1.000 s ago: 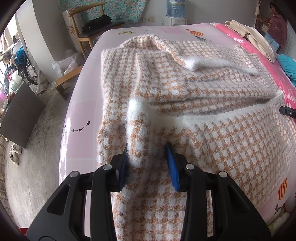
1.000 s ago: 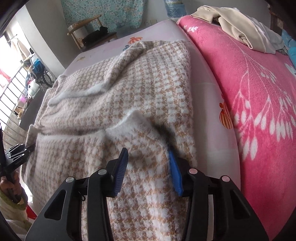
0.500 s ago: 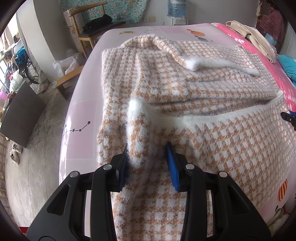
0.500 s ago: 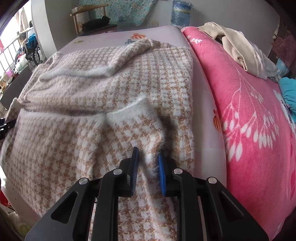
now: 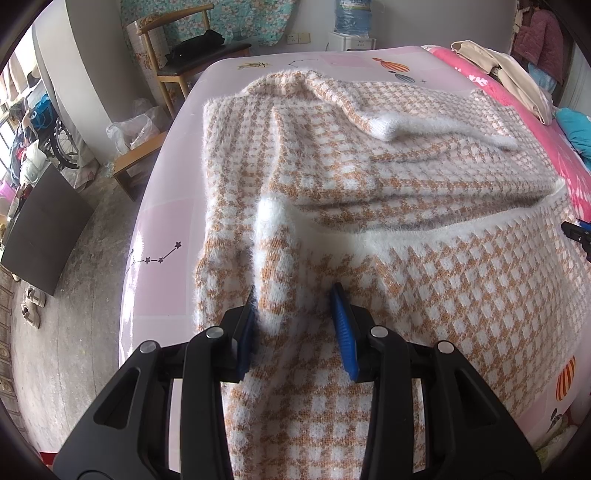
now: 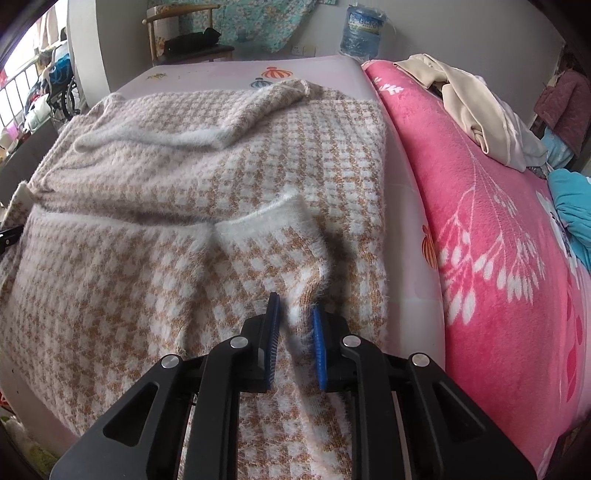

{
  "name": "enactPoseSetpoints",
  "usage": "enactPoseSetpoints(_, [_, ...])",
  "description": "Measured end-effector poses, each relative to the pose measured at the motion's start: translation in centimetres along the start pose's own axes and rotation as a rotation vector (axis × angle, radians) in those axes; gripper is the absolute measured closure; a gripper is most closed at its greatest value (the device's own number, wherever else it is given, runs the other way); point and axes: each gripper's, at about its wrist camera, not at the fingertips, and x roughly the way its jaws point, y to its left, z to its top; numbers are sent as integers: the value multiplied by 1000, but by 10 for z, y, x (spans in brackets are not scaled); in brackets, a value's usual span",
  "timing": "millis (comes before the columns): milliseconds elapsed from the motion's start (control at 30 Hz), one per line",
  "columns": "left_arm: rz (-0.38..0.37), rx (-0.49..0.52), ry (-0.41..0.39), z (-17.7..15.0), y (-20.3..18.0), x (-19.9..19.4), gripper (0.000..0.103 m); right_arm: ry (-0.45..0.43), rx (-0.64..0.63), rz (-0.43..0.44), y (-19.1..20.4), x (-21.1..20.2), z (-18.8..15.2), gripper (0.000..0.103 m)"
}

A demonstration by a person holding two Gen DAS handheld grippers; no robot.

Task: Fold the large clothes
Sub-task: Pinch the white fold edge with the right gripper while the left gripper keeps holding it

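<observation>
- A fuzzy orange-and-white checked sweater lies spread across a bed with a pale pink sheet; one sleeve is folded across the far part of the body.
- The left gripper sits at the near left edge of the sweater. Its blue fingers stand partly apart with a raised ridge of the sweater's near edge between them, and they press into the knit on both sides.
- A white fluffy cuff lies just beyond the left gripper.
- The right gripper is at the near right side of the sweater. Its fingers stand close together and pinch a narrow fold of the knit, with fuzz showing at the pads.
- A white-edged cuff lies just beyond the right gripper.
- To the right of the sweater, a bright pink blanket covers the bed, with a beige garment heaped at its far end.
- A wooden chair and a water bottle stand by the far wall.
</observation>
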Motion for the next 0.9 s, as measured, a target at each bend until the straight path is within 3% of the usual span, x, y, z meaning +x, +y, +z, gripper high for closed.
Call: enactPoseSetpoints(900, [31, -3, 11, 2, -4, 1, 67, -1, -17, -11, 3, -1, -1, 86])
